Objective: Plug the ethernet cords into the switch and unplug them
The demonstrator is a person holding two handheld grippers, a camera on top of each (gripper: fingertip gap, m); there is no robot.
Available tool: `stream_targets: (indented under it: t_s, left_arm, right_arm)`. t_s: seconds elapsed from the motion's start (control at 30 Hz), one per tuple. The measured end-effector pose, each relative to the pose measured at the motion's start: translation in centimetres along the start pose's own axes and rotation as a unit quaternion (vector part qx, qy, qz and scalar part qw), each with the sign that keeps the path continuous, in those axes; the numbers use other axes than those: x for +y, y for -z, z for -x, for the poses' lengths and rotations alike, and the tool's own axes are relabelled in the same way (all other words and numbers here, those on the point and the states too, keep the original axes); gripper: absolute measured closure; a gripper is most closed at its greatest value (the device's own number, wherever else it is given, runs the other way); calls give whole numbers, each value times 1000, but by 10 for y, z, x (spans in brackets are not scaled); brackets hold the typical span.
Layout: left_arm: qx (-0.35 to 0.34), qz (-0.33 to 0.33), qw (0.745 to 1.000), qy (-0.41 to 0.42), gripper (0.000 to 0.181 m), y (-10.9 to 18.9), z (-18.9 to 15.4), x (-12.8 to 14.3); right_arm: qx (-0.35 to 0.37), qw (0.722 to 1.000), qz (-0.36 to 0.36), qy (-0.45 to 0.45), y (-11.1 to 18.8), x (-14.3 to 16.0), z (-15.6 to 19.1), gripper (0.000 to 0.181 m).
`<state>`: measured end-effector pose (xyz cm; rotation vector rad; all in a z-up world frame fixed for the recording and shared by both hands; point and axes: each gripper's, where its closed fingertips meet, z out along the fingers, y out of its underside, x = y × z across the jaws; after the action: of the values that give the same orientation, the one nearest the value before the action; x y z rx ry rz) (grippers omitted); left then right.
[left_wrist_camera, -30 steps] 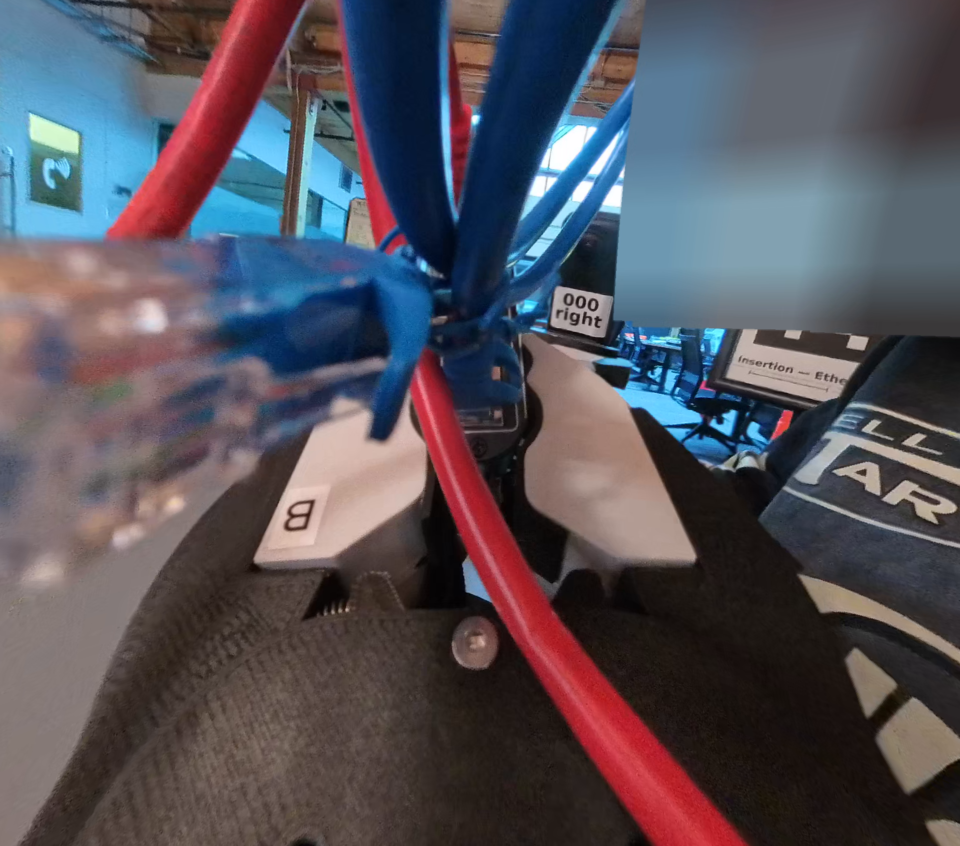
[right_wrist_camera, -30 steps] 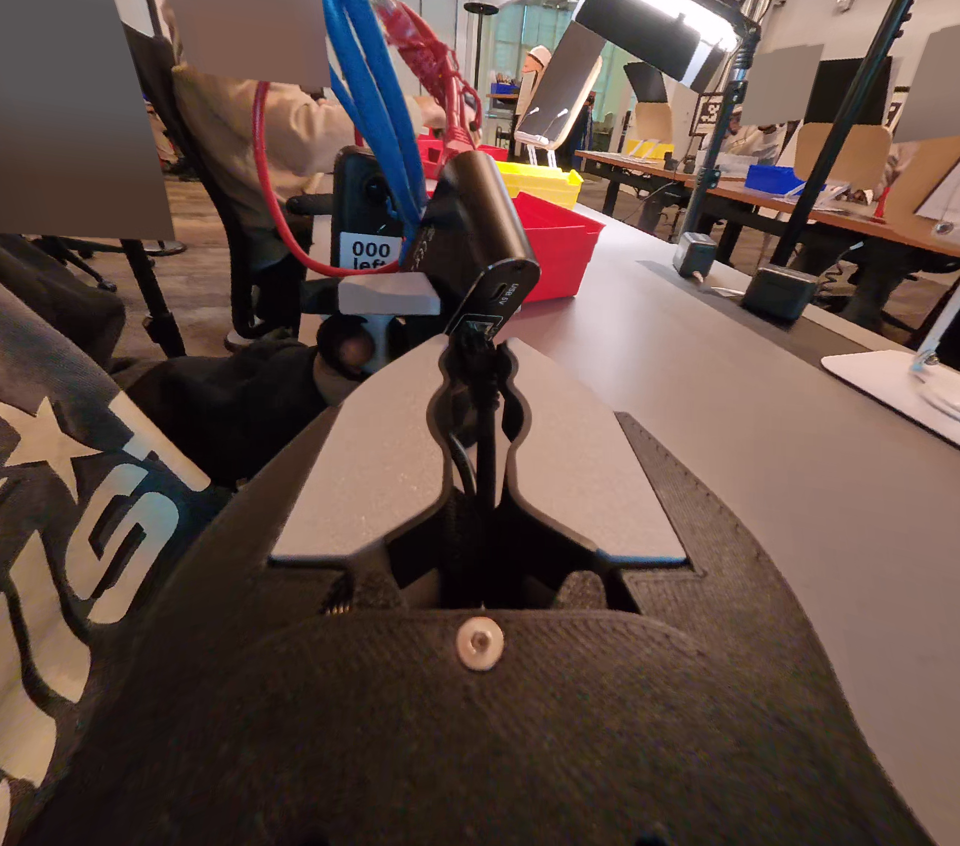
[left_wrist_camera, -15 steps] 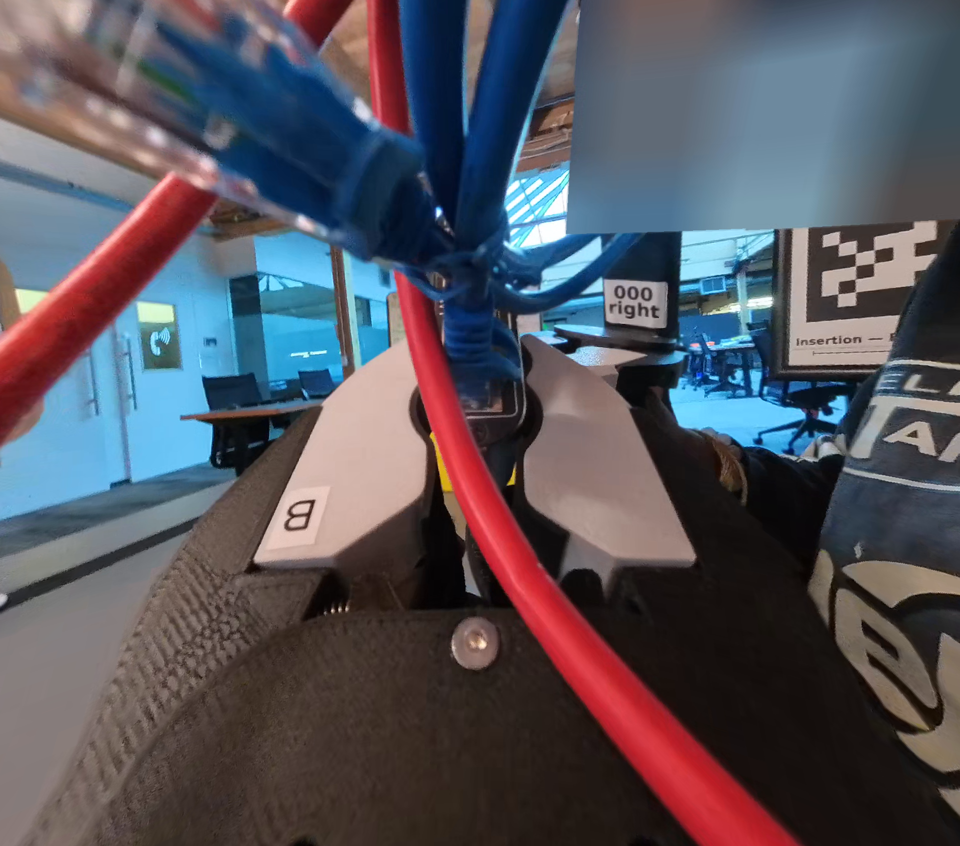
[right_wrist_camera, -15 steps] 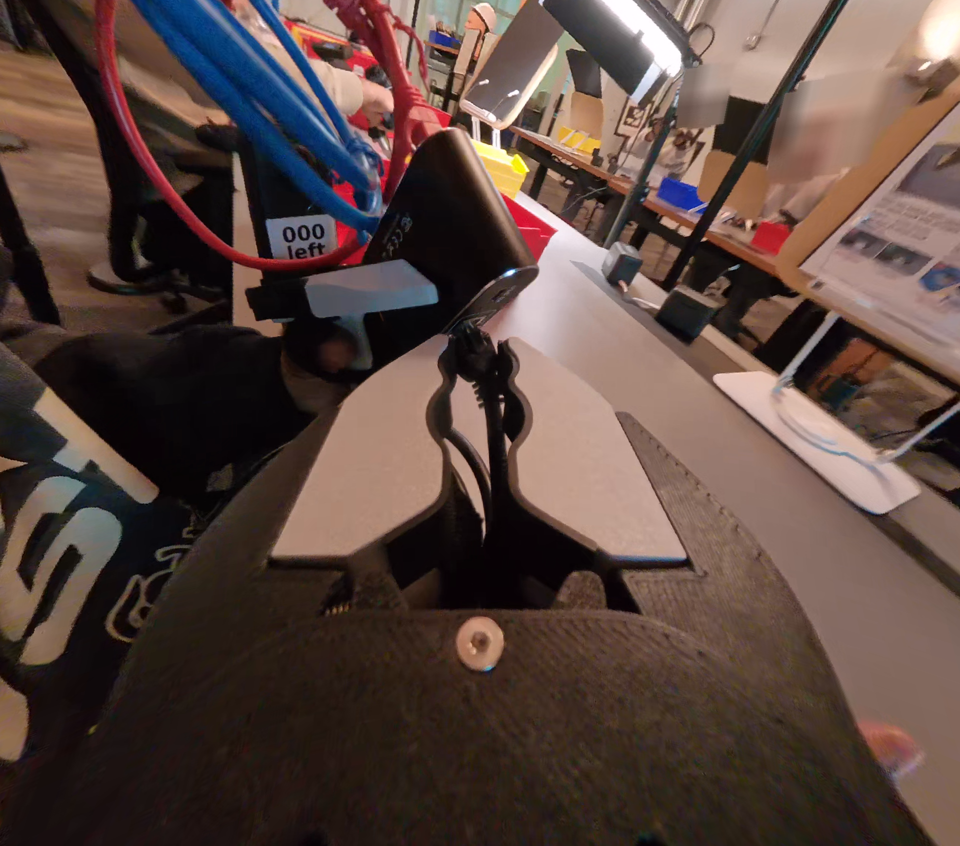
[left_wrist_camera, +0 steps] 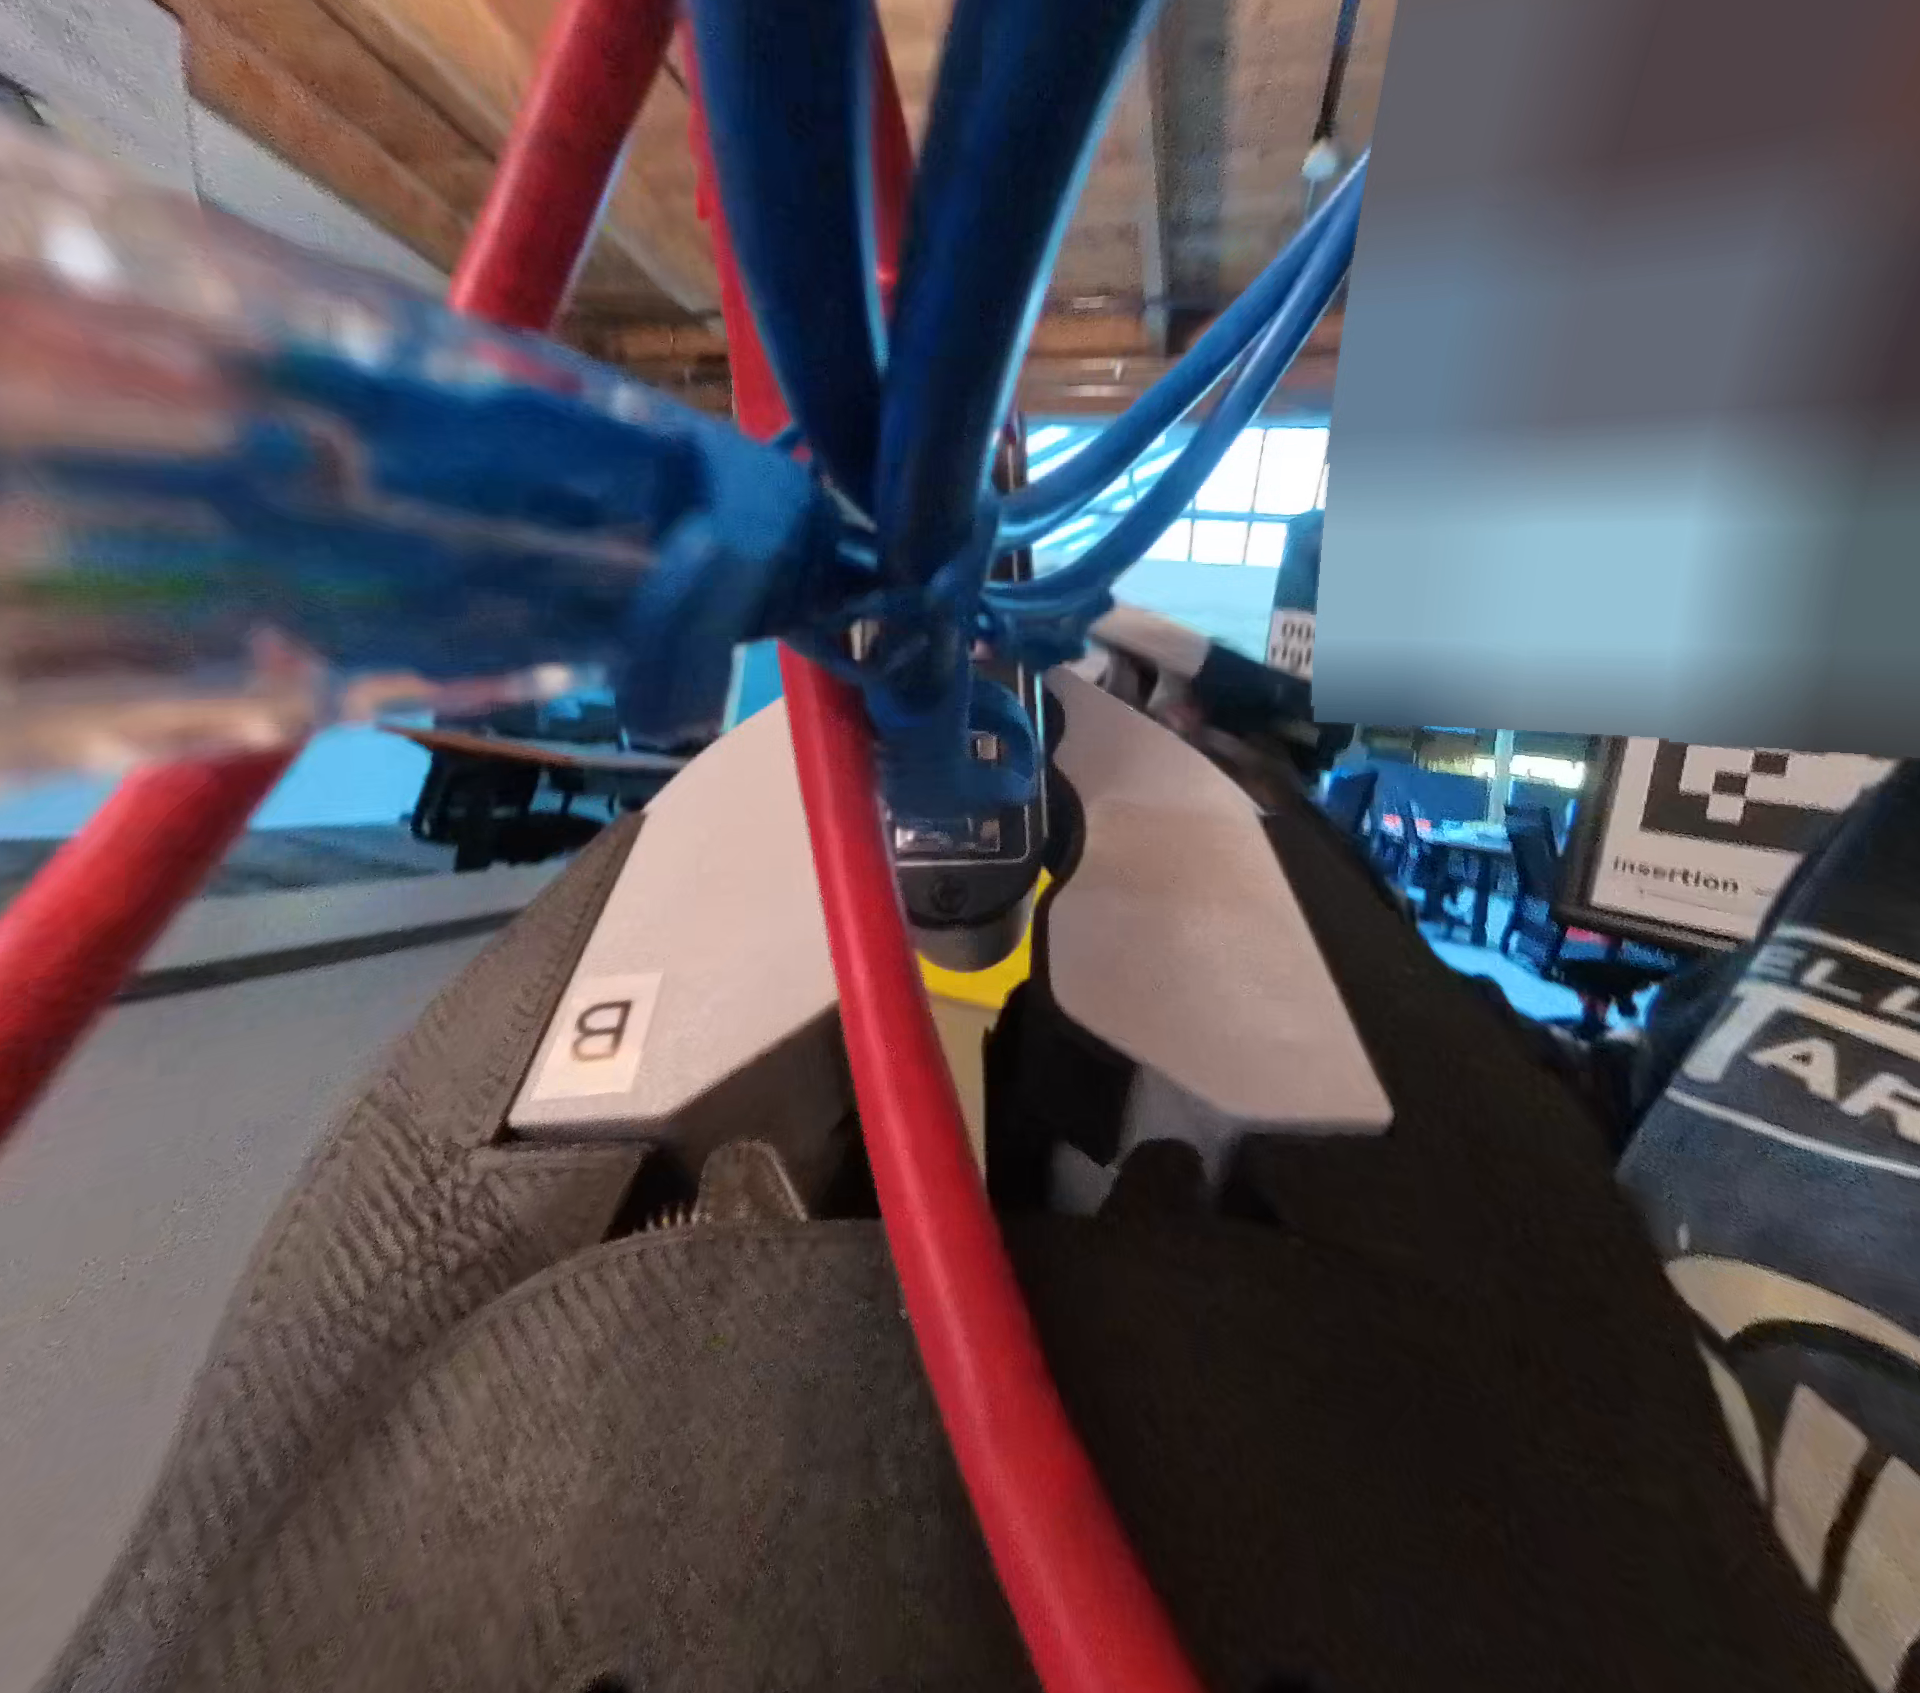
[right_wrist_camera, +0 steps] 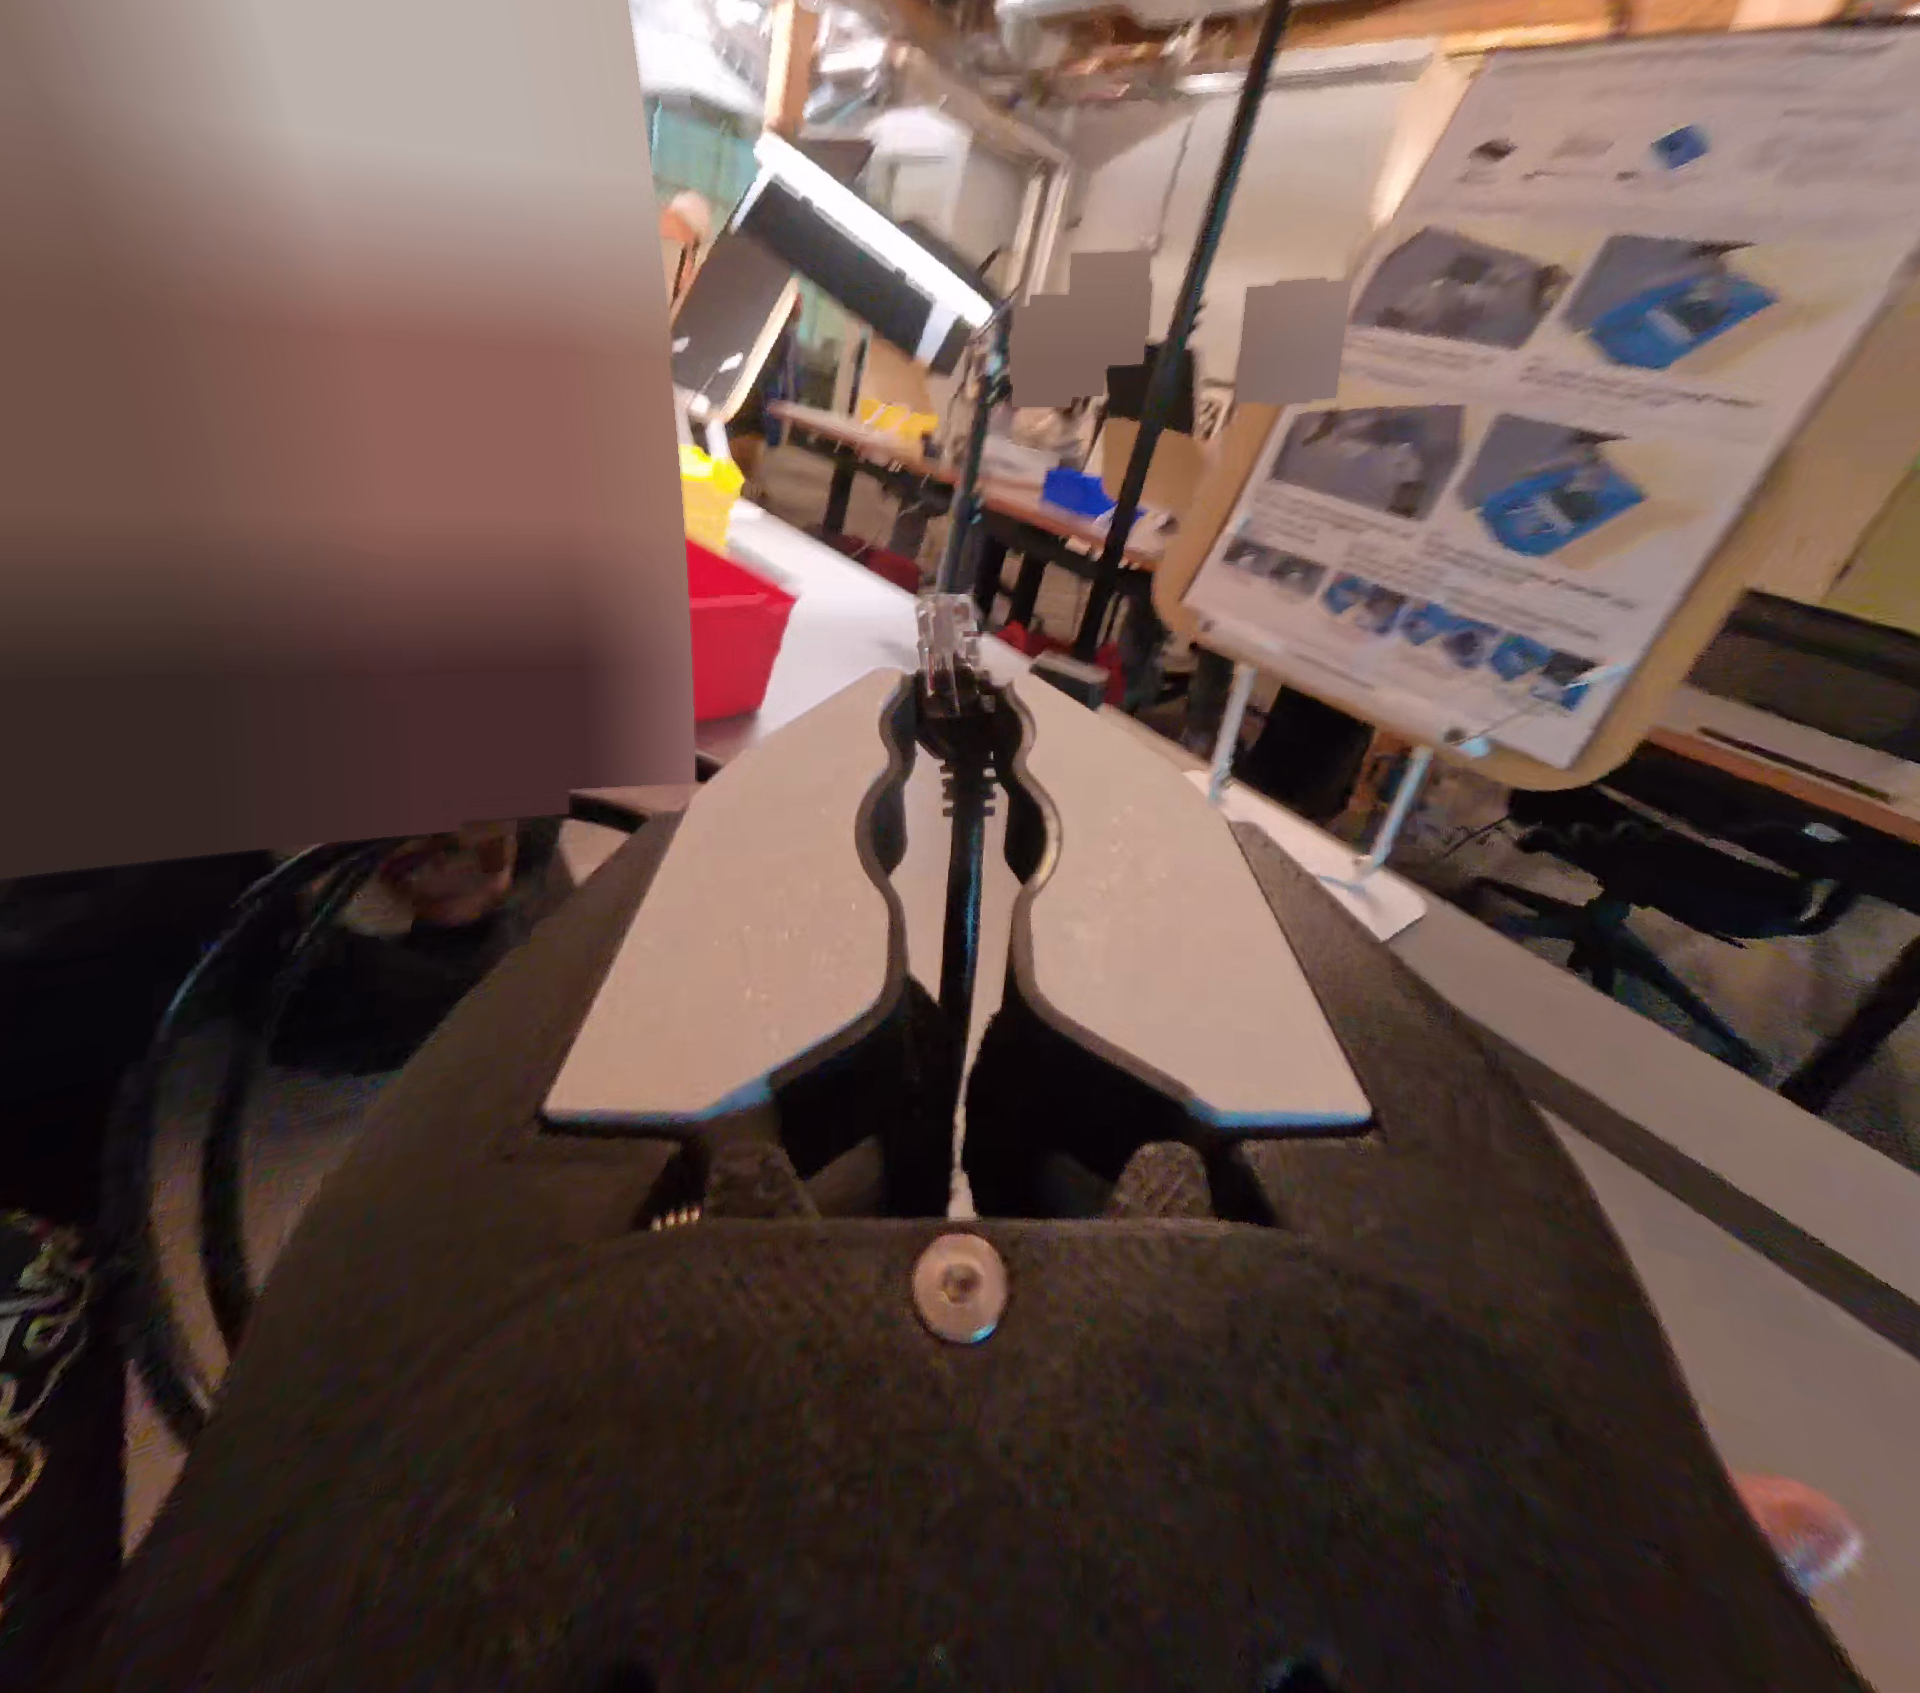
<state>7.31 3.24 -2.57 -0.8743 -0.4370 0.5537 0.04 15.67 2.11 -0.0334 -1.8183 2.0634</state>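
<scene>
In the left wrist view my left gripper is shut on the edge of the black switch, held up in the air. A blue ethernet cord is plugged into the switch, and its loops rise above. A red cord crosses the fingers. A loose blue plug hangs blurred at the left. In the right wrist view my right gripper is shut on a black ethernet cord. Its clear plug sticks out past the fingertips, free of the switch, which is out of that view.
A grey table runs along the right. A red bin and a yellow bin stand on it farther off. An instruction board on a stand and a black light pole are to the right. Spacing between my two grippers at the tips: around 15 cm.
The black plug has come out of the switch. My right gripper has swung right with it, away from the switch and the left gripper. The loose blue plug has swung to the left.
</scene>
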Motion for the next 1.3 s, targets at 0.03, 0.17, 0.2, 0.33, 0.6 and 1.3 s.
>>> stream_targets:
  t_s: [0.03,0.17,0.2,0.33,0.6,1.3]
  left_arm:
    - [-3,13,1000,0,152,-1,0,5]
    - [-30,43,998,40,156,-3,11,19]
    - [-30,48,997,49,156,-3,12,21]
    - [-33,68,996,54,154,-5,12,29]
    - [-27,82,996,30,156,-7,8,34]
    - [-34,131,990,32,156,-7,10,51]
  right_arm:
    - [16,1000,-10,-7,8,-7,-13,168]
    - [147,989,-18,24,65,-33,-82,168]
    - [188,981,-15,39,85,-39,-99,168]
    - [356,930,-8,89,178,-57,-155,167]
    - [452,869,117,163,268,-5,-217,166]
    - [363,891,216,167,266,77,-230,130]
